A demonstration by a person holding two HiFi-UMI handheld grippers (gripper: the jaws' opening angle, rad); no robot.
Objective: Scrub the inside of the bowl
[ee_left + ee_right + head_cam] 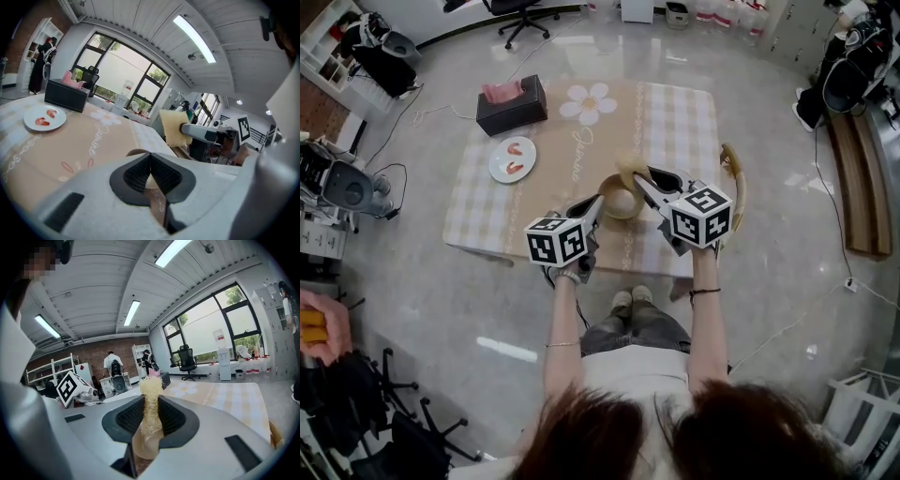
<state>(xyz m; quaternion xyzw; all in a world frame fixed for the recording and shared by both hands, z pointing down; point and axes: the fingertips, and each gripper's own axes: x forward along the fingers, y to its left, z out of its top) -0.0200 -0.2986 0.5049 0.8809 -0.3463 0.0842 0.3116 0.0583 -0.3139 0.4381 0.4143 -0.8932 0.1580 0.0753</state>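
Now bracing for the scrub

Pinning bowl (621,200) by its rim with clenched left gripper (598,202) near the table's (675,122) near edge, likely to stop sliding. Gripping sponge (627,167) tight in right gripper (639,175), raised by the far rim, not yet inside.

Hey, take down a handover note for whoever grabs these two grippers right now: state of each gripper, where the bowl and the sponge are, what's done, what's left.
Left gripper: shut on the left rim of the bowl, steadying it on the table.
Right gripper: shut on the yellow sponge, held up over the bowl's far side; it appears clear of the inside.
Done: both grips taken. Whether any scrubbing has happened cannot be told.
Left: lower the sponge into the bowl and scrub the inside.
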